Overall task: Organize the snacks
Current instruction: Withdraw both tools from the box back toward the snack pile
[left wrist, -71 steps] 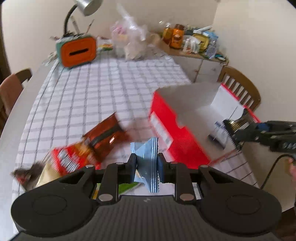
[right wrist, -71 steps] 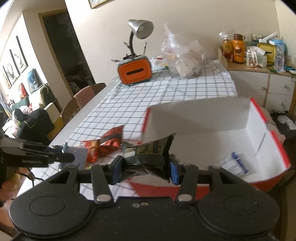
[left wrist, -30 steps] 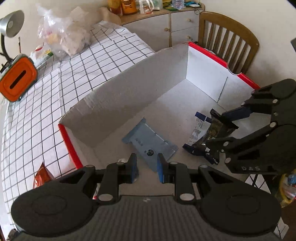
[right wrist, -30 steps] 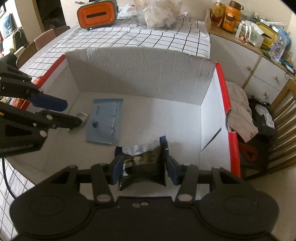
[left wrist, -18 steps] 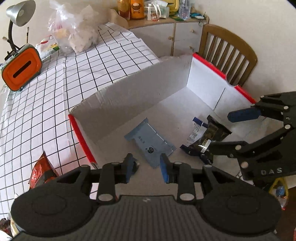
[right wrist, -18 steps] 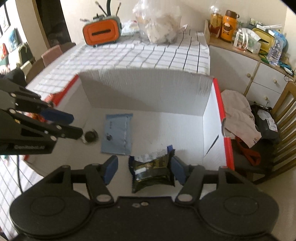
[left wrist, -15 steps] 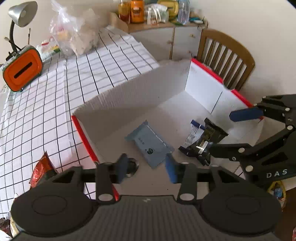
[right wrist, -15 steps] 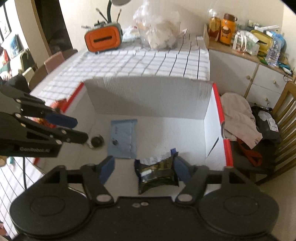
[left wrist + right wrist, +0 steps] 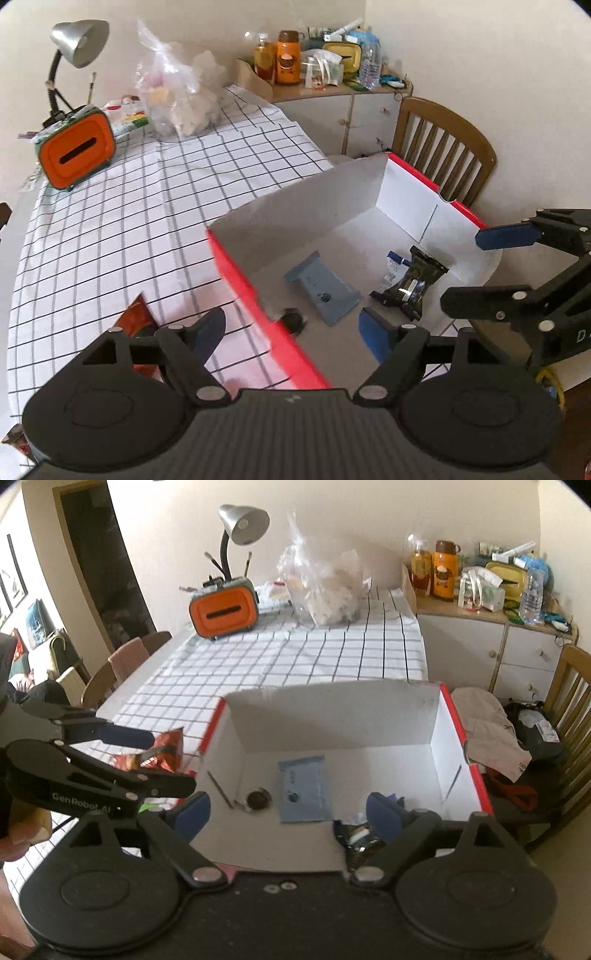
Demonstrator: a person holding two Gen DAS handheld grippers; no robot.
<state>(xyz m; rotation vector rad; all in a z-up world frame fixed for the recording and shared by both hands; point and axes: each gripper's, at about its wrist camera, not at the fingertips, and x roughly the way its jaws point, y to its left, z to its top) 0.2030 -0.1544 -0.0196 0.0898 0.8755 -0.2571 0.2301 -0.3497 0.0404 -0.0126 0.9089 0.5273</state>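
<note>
A red cardboard box (image 9: 236, 266) with a white inside stands at the table's near right corner. On its floor lie a light blue packet (image 9: 321, 291), a dark packet (image 9: 413, 284) over a white and blue one (image 9: 393, 264), and a small dark round thing (image 9: 293, 319). My left gripper (image 9: 291, 332) hangs above the box's left wall, jaws opening, nothing between them. My right gripper (image 9: 287, 814) hovers over the box's near side, jaws opening and empty; its right finger partly hides the dark packet (image 9: 356, 836). Red snack bags (image 9: 162, 751) lie on the checked cloth left of the box.
An orange holder (image 9: 75, 147) with a desk lamp (image 9: 79, 40) and a clear plastic bag (image 9: 177, 99) stand at the table's far end. A wooden chair (image 9: 443, 147) is behind the box. A cabinet (image 9: 491, 642) carries bottles. Clothes lie on a chair (image 9: 491, 738) to the right.
Both grippers carried packets to the box, let them go on its floor, opened wide and drew up and back. The blue and dark packets now lie loose in the box.
</note>
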